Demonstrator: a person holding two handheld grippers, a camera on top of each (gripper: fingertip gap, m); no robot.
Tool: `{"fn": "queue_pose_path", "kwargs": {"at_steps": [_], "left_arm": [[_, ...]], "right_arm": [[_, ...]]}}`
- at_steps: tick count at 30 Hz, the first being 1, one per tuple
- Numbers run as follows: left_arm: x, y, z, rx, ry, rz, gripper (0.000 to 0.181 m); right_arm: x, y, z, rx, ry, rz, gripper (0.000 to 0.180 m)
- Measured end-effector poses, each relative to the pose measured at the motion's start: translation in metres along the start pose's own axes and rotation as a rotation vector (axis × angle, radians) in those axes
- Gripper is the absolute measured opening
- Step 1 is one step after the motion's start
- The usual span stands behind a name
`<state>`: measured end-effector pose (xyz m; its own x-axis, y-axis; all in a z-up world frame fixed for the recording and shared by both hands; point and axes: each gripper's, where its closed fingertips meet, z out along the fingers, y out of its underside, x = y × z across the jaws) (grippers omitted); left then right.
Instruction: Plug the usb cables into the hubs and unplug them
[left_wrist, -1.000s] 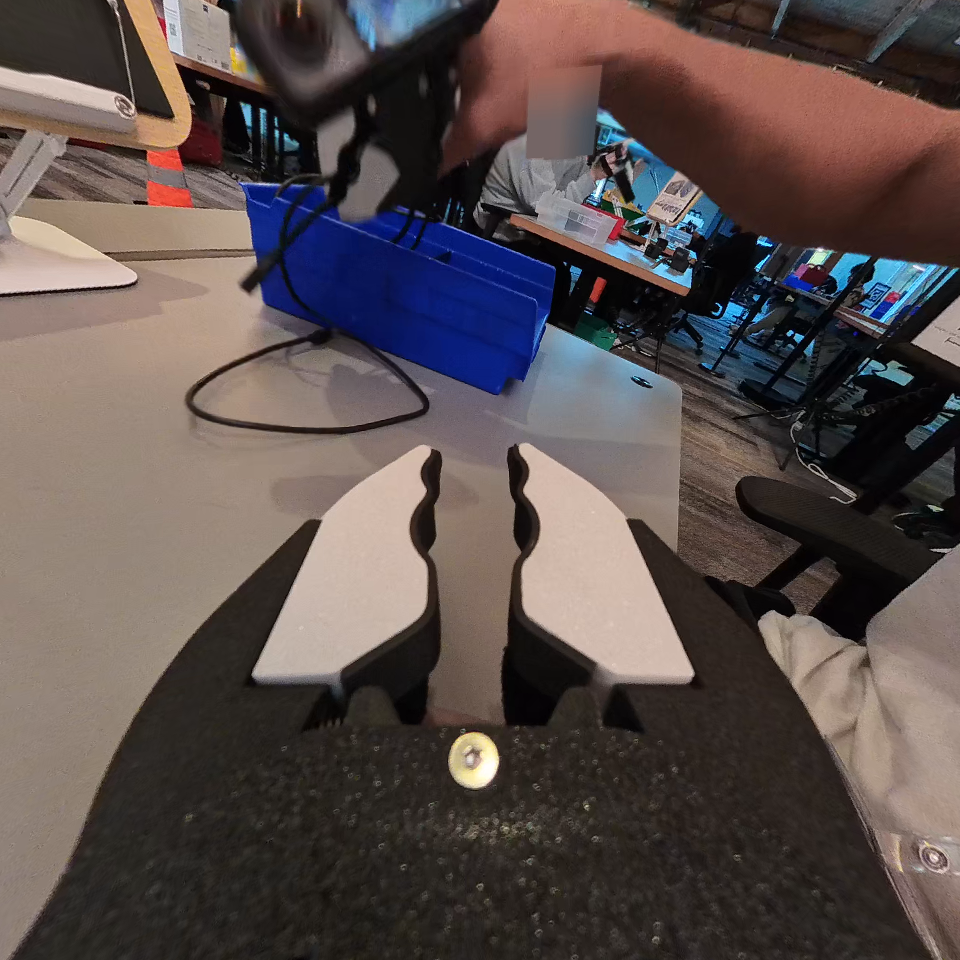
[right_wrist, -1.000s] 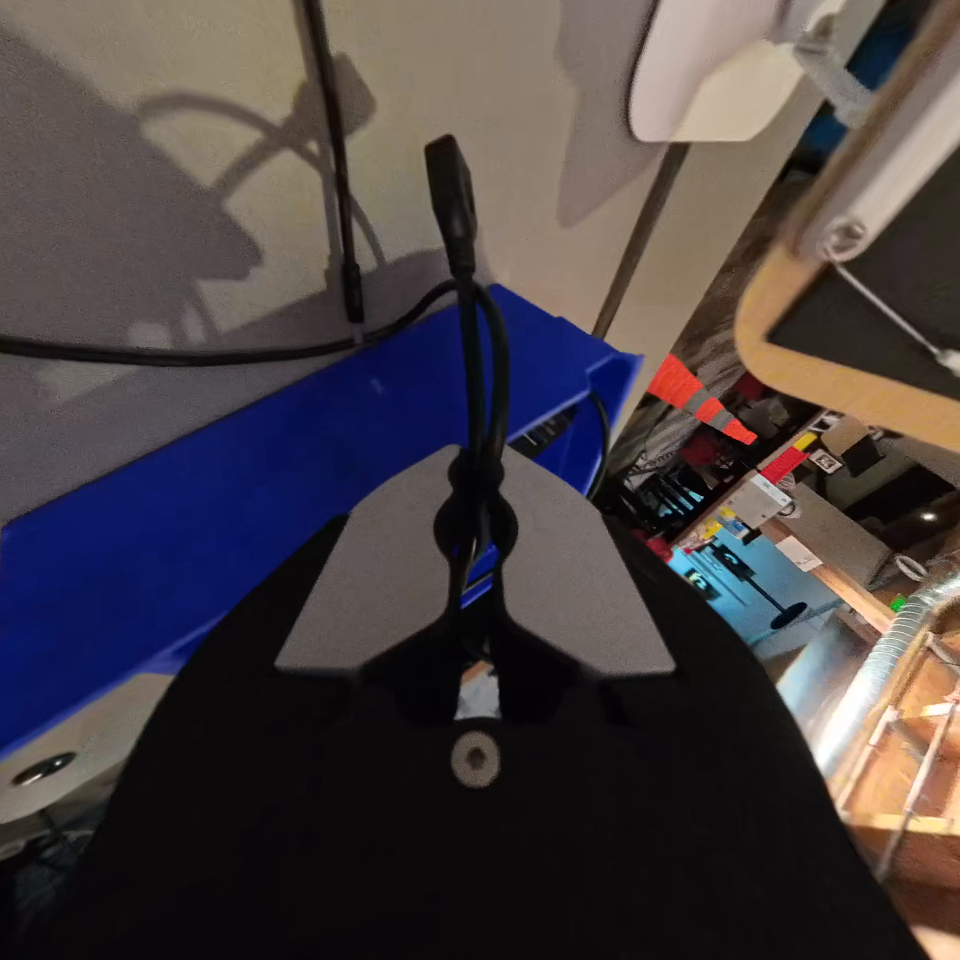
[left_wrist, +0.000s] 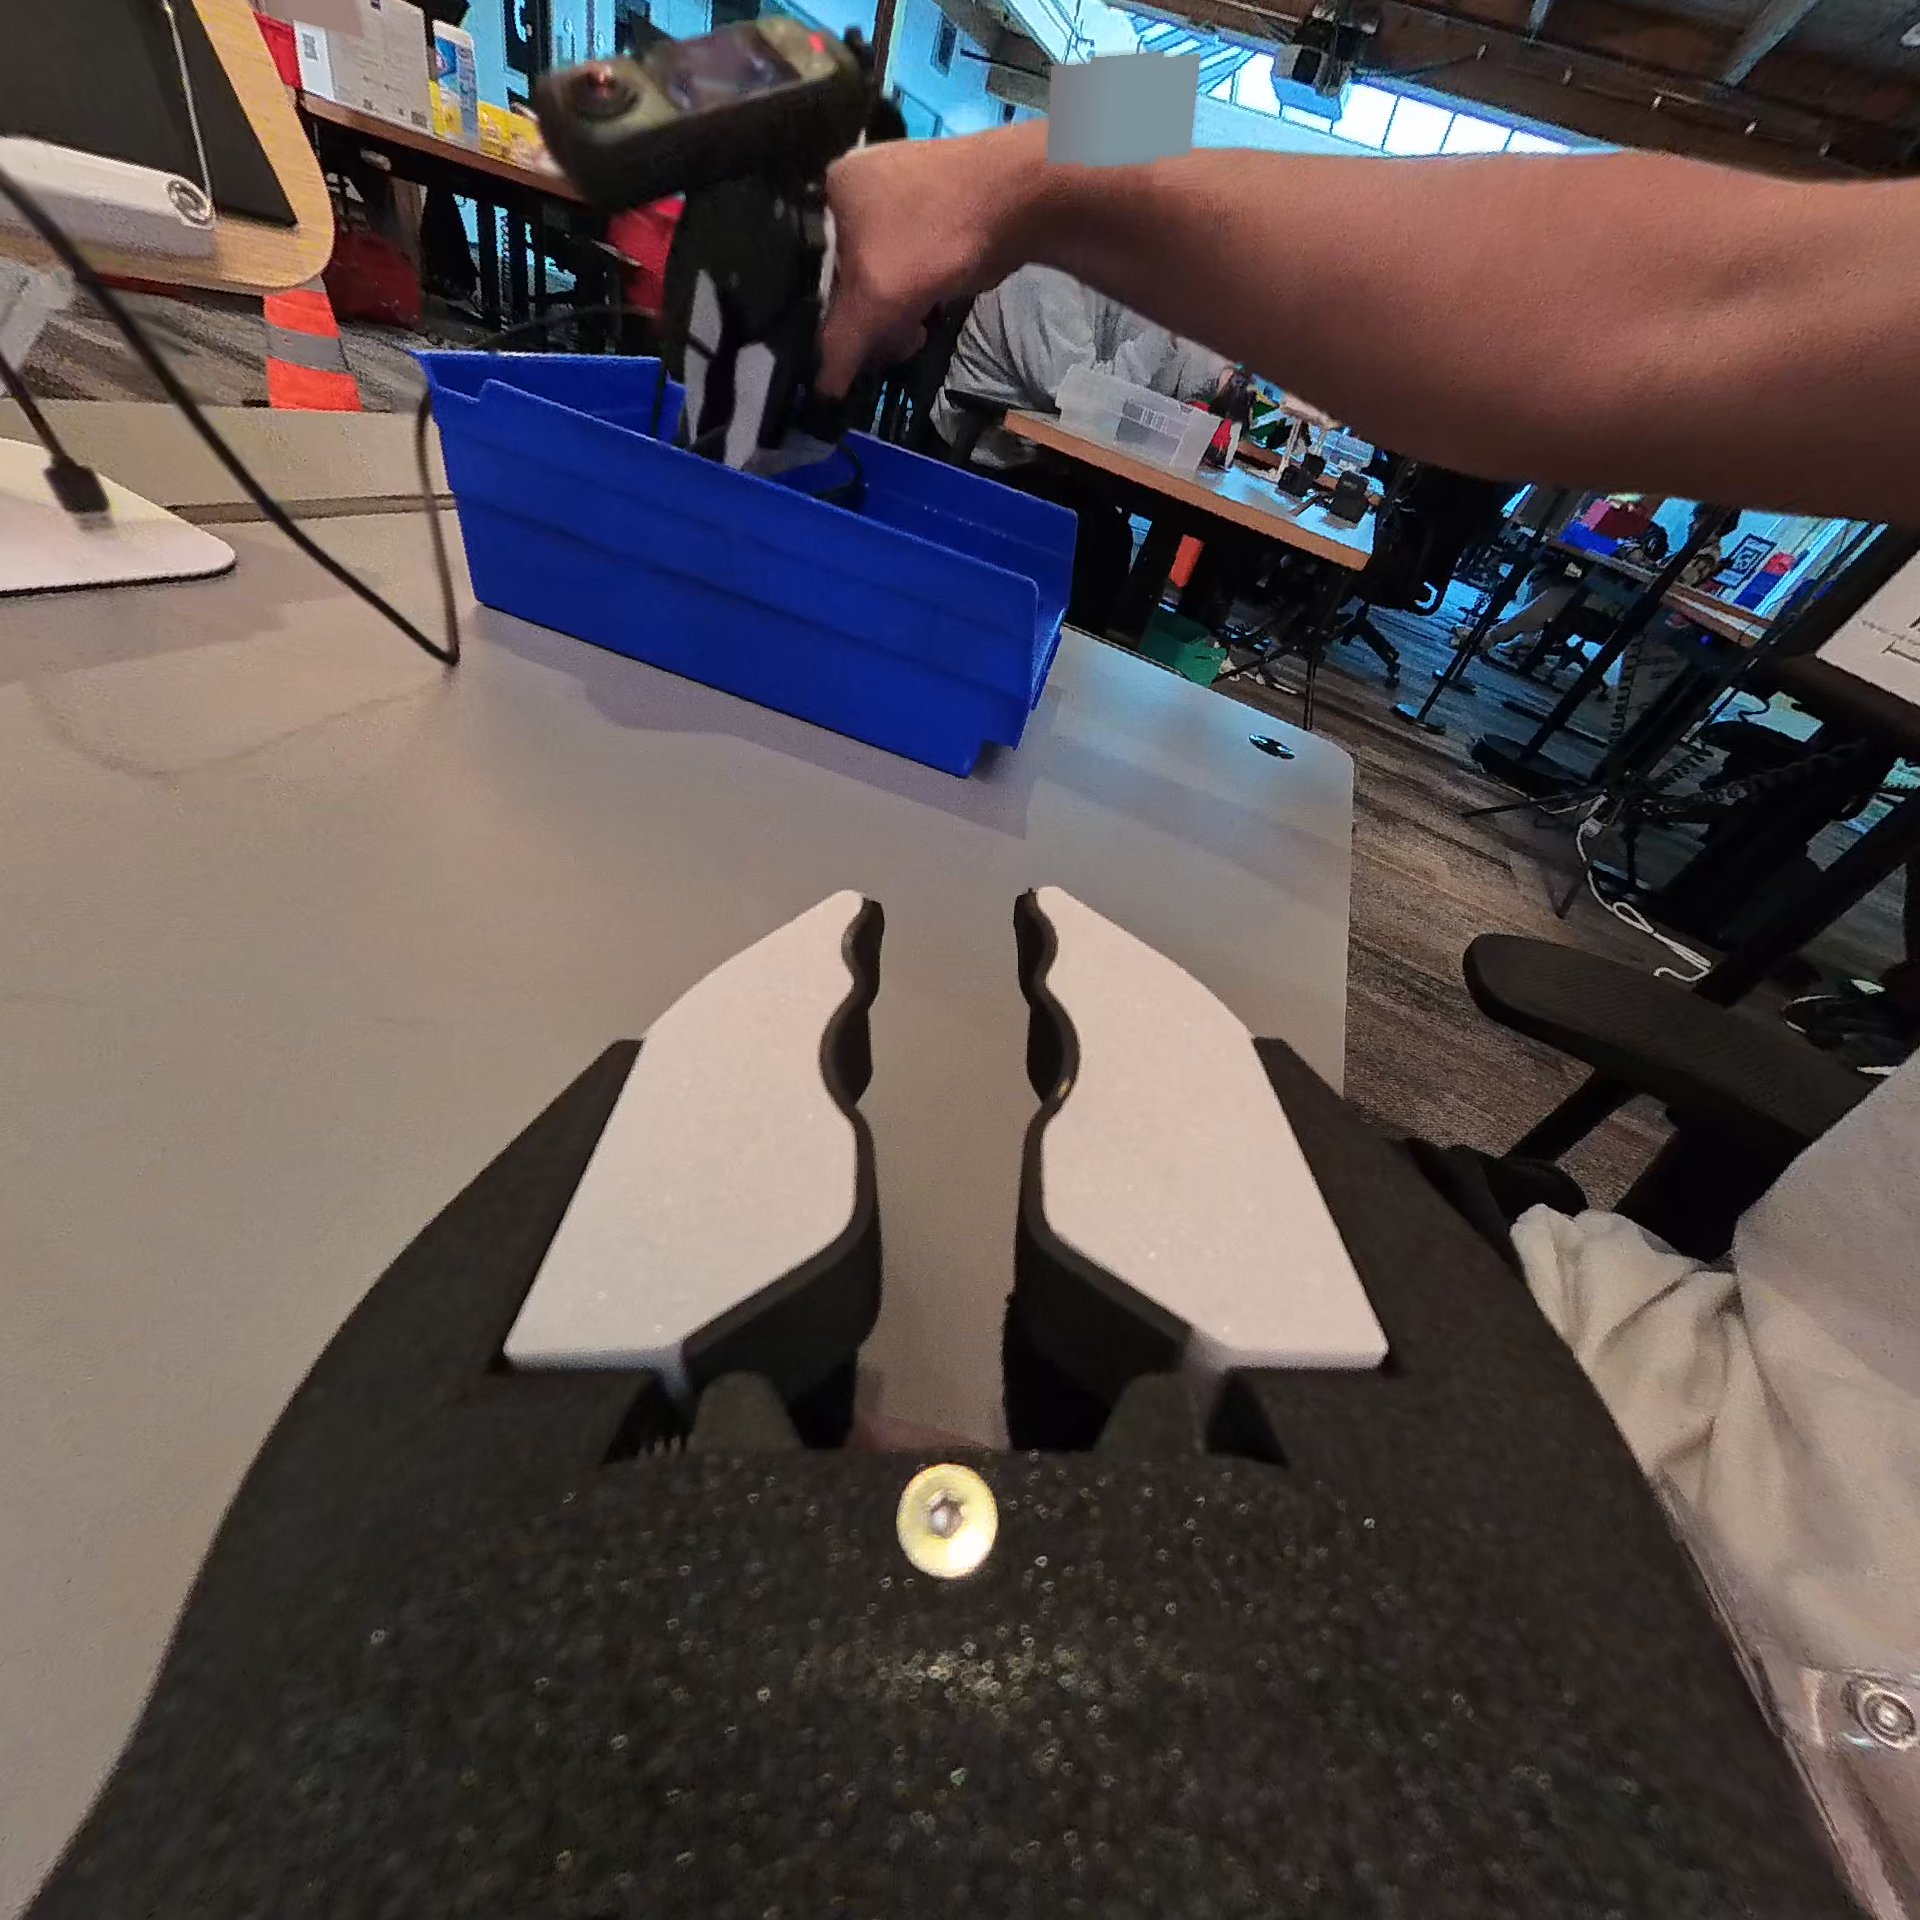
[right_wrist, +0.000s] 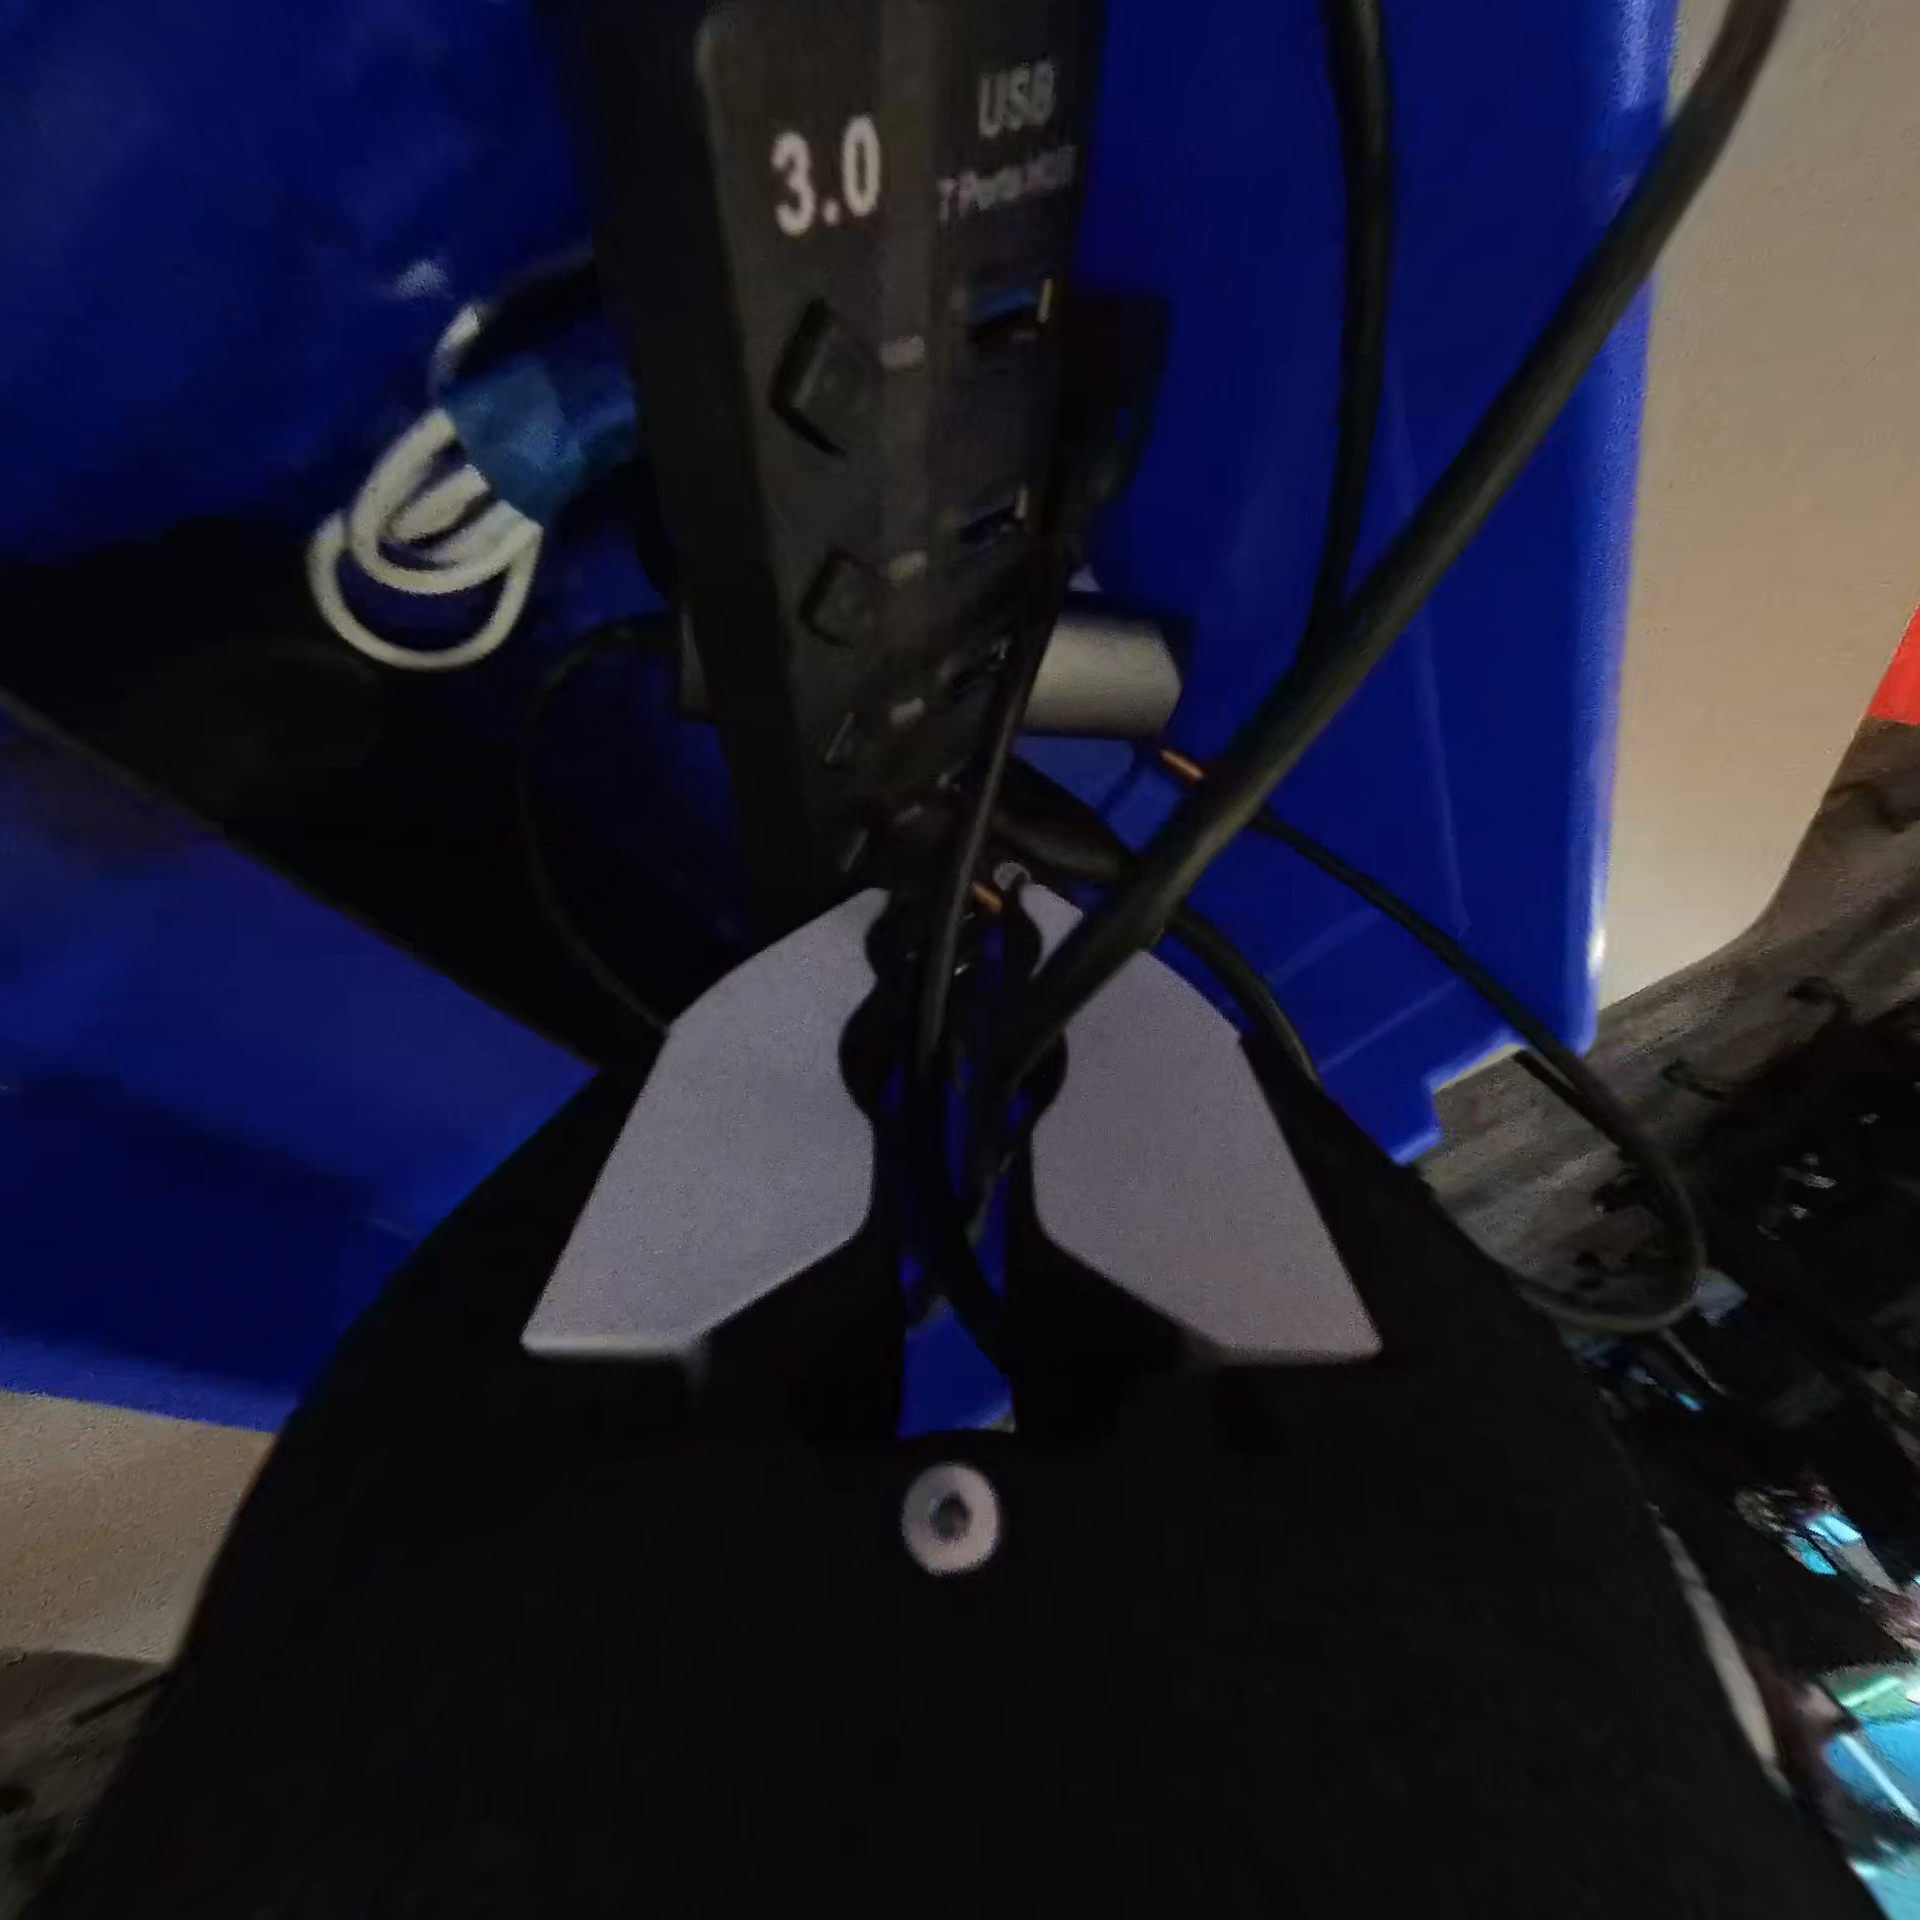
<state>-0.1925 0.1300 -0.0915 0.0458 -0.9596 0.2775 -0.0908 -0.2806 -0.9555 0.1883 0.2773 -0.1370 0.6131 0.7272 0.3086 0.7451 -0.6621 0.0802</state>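
My left gripper (left_wrist: 948, 904) is open and empty, low over the grey table (left_wrist: 312, 935). A person's hand holds my right gripper (left_wrist: 738, 416) down inside the blue bin (left_wrist: 748, 603). In the right wrist view my right gripper (right_wrist: 956, 914) has its jaws a little apart, with black cable (right_wrist: 1340, 582) running loosely between them. Just ahead a black USB hub (right_wrist: 862, 416) with several ports and buttons lies in the bin (right_wrist: 260, 312). A grey plug (right_wrist: 1112, 675) sits at the hub's right side. The black cable (left_wrist: 260, 488) hangs from the upper left, touches the table and climbs into the bin.
A coiled white cable (right_wrist: 416, 582) bound with blue tape lies in the bin left of the hub. A white stand base (left_wrist: 104, 540) sits at the far left. The table edge and a black chair (left_wrist: 1662, 1039) are on the right. An orange cone (left_wrist: 307, 343) stands behind.
The right gripper has come down from above the table into the blue bin with the black cable, and its jaws have parted. The cable loop has left the table. The left gripper has barely moved.
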Motion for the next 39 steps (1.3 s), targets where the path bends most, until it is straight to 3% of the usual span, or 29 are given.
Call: {"fn": "queue_pose_path", "kwargs": {"at_steps": [1,3,6,9,12,16,18,19,21,23,25,29,32,39], "left_arm": [[0.000,0.000,0.000,0.002,0.001,-0.003,0.025],[-0.002,-0.001,-0.001,0.008,0.002,-0.012,0.025],[-0.004,-0.002,-0.001,0.010,0.004,-0.021,0.025],[-0.004,-0.002,-0.001,0.010,0.003,-0.018,0.025],[-0.004,-0.002,-0.001,0.010,0.000,-0.018,0.025],[-0.002,-0.003,-0.003,0.010,-0.001,-0.010,0.025],[-0.004,-0.003,-0.003,0.011,-0.003,-0.014,0.025],[-0.004,-0.002,-0.003,0.011,-0.001,-0.017,0.025],[-0.005,-0.002,-0.002,0.008,0.001,-0.019,0.025],[-0.005,0.000,-0.001,0.004,0.004,-0.019,0.025],[-0.004,0.000,0.000,0.001,0.010,-0.024,0.025],[-0.002,-0.003,-0.003,0.012,0.007,-0.018,0.025],[-0.003,-0.005,-0.007,0.028,0.005,-0.023,0.025],[-0.004,-0.007,-0.006,0.044,0.028,-0.069,0.025]], "right_arm": [[0.001,0.002,-0.007,0.006,-0.011,0.041,0.038],[-0.005,0.001,-0.027,0.025,-0.080,0.102,0.047],[-0.017,-0.010,-0.058,0.060,-0.146,0.103,0.046],[-0.016,-0.037,-0.091,0.111,-0.083,0.084,0.048],[0.006,-0.057,-0.111,0.107,0.082,0.034,0.048],[0.018,-0.064,-0.108,-0.025,0.050,0.110,0.052],[0.022,-0.073,-0.119,-0.086,0.138,0.068,0.052],[0.018,-0.088,-0.125,-0.063,0.172,0.027,0.052],[-0.019,-0.141,-0.132,0.106,0.082,-0.052,0.045],[-0.054,-0.185,-0.119,0.178,0.015,-0.097,0.046],[-0.062,-0.218,-0.085,0.179,0.056,-0.111,0.054],[-0.053,-0.267,-0.020,0.263,0.007,0.131,0.059],[-0.028,-0.283,-0.001,0.348,0.090,0.281,0.052],[-0.020,-0.302,0.024,0.457,0.016,0.507,0.050]]}}
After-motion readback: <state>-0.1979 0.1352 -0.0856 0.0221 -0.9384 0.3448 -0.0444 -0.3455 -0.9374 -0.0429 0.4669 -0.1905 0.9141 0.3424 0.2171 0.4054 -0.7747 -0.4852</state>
